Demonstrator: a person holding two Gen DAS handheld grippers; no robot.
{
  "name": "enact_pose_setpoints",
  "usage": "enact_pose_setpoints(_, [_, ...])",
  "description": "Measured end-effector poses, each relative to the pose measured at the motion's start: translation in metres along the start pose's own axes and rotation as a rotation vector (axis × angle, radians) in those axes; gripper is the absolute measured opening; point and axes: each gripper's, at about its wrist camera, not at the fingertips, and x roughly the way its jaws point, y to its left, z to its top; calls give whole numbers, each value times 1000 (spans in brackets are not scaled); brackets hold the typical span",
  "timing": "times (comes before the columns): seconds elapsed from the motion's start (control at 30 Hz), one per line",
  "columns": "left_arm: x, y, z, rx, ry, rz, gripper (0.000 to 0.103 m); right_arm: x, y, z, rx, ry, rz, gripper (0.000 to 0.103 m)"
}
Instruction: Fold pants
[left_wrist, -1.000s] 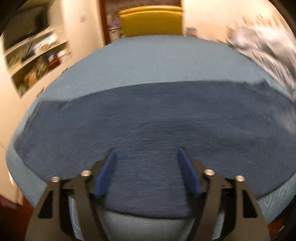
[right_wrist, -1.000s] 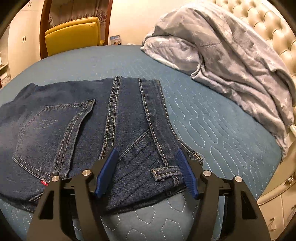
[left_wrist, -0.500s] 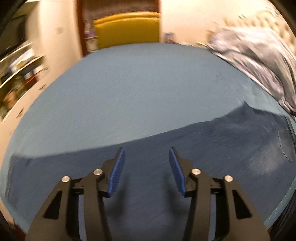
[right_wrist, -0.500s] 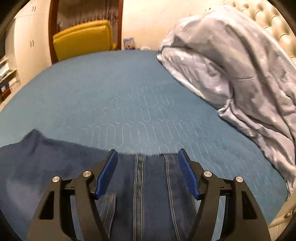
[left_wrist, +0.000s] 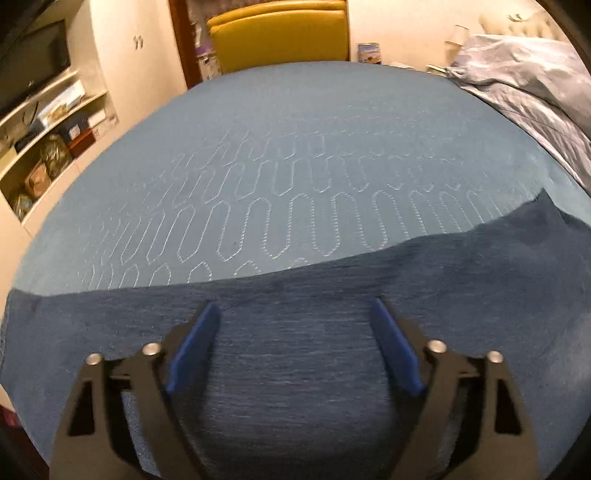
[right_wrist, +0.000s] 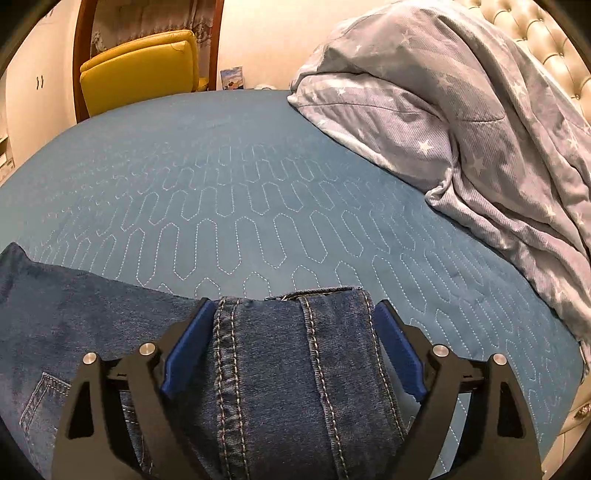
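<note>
Denim fills the near view: the right gripper (right_wrist: 291, 321), jaws spread wide, straddles the waistband seam of the pants (right_wrist: 288, 369), clamping nothing. The left gripper (left_wrist: 293, 325), equally open, hovers over a leg, likely readying a fold. Pants lie along the bed (left_wrist: 295, 166)'s near edge; both grippers have advanced since a second ago.

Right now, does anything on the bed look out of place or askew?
Nothing is damaged or spilled. The jeans lie along the near edge of the bed, and their far edge runs unevenly. A rumpled blanket is heaped at the headboard end, clear of the jeans.
</note>
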Motion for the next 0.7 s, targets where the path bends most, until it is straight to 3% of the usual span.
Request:
enact_pose_setpoints(0.1, [5,8,0,-53,26,-9,101,3,-2,-1,14,0,10,85])
enact_pose_setpoints(0.27, [7,13,2,-84,35,-34,101,6,-7,-2,29,2,29,85])
enact_pose_setpoints(0.37, [-9,15,-1,-88,-33,9,101,8,-8,-3,38,5,40,86])
enact_pose_setpoints(0.47, [-20,14,-1,-99,-67,27,96,9,-8,-3,42,5,41,86])
enact_pose_setpoints(0.53, [-13,14,-4,-87,-14,64,84,8,-8,-3,44,5,42,86])
enact_pose_setpoints(0.63, [-7,33,-6,-148,25,40,83,8,-8,-3,42,4,35,88])
enact_pose_setpoints(0.7, [-11,54,-8,-166,19,87,83,7,-6,-3,35,2,26,88])
